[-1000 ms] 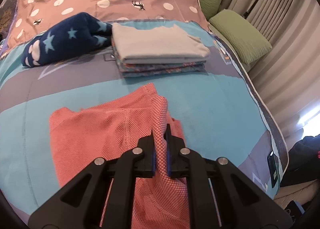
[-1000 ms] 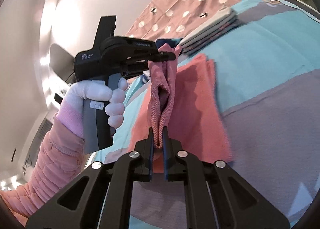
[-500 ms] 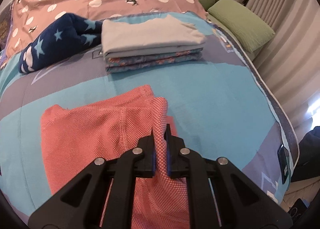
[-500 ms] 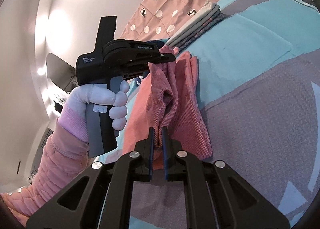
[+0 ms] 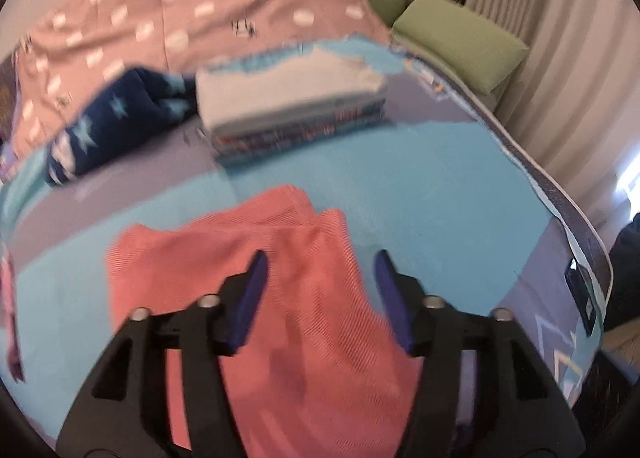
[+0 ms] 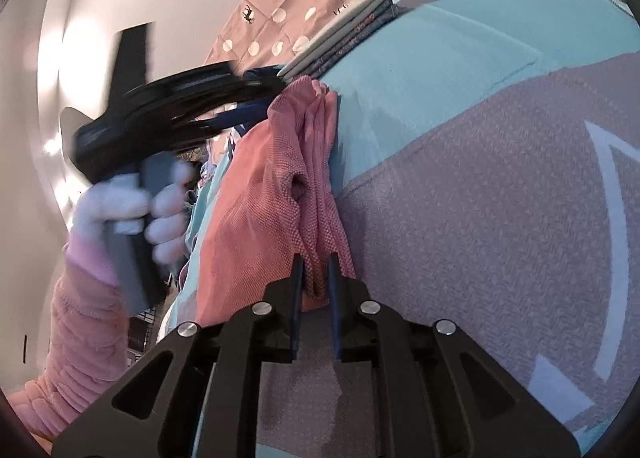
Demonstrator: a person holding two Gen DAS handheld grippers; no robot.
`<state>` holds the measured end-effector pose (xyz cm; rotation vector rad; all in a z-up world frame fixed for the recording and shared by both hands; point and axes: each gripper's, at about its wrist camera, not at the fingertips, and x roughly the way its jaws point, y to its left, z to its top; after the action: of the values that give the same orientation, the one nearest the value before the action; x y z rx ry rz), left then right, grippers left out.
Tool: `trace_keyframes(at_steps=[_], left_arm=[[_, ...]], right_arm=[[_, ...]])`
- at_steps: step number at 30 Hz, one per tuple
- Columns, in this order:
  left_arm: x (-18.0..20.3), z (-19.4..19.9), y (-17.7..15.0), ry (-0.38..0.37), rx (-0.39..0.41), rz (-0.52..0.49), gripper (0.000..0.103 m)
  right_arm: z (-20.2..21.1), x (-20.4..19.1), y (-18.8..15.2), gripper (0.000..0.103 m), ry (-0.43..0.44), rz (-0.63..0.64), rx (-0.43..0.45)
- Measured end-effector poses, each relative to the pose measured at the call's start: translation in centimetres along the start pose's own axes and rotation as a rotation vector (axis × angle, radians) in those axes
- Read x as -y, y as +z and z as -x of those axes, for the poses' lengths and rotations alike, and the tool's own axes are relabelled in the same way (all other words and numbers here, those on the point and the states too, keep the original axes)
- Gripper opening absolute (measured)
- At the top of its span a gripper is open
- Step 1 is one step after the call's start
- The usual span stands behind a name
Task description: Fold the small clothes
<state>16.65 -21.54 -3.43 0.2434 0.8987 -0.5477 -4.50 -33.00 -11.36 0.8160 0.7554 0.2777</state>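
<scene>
A coral mesh garment lies folded on the blue and grey bedspread. My left gripper is open just above it, its blue pads on either side of the cloth, holding nothing. In the right wrist view the same garment lies bunched in folds, and my right gripper stands with its jaws slightly parted around the near edge. The left gripper shows there blurred, held by a white-gloved hand.
A stack of folded clothes sits beyond the garment, next to a navy star-patterned bundle. A pink dotted cover lies behind. Green pillows and curtains are at the right, past the bed's edge.
My left gripper has opened and let go of the coral garment, which has dropped flat onto the bed. My right gripper's jaws have parted a little. Both views have shifted closer.
</scene>
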Motion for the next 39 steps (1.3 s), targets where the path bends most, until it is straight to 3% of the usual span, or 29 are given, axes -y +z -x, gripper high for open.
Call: trace_keyframes(at_steps=[4, 7, 11, 17, 20, 26, 30, 34, 39], left_arm=[[-1.9, 3.9, -3.3, 0.024, 0.054, -0.029, 0.073], [-3.5, 6.0, -7.4, 0.037, 0.049, -0.014, 0.073], [-5.4, 8.7, -13.6, 0.128, 0.058, 0.015, 0.073], [-4.9, 10.6, -20.0, 0.145, 0.014, -0.041, 0.073], [-4.4, 9.9, -21.3, 0.148, -0.007, -0.059, 0.073], [-3.8, 8.2, -20.8, 0.135, -0.004, -0.03, 0.073], [-3.2, 7.3, -20.5, 0.218, 0.007, -0.067, 0.078], [-3.3, 8.2, -20.4, 0.263, 0.049, -0.014, 0.078], [-4.2, 9.7, -20.7, 0.244, 0.079, 0.038, 0.078]], right_arm=[[0.2, -0.2, -0.2, 0.013, -0.003, 0.014, 0.009], [0.7, -0.3, -0.4, 0.013, -0.006, 0.023, 0.017], [0.8, -0.2, -0.5, 0.014, -0.016, 0.025, 0.014], [0.3, -0.4, -0.6, 0.019, -0.039, 0.049, 0.007], [0.1, -0.6, -0.6, 0.021, -0.055, 0.066, 0.007], [0.1, -1.4, -1.0, 0.029, -0.073, 0.106, 0.018], [-0.1, -1.5, -1.0, 0.03, -0.088, 0.12, 0.016], [-0.3, -1.5, -1.0, 0.03, -0.088, 0.121, 0.017], [-0.6, -1.3, -0.9, 0.031, -0.085, 0.123, 0.016]])
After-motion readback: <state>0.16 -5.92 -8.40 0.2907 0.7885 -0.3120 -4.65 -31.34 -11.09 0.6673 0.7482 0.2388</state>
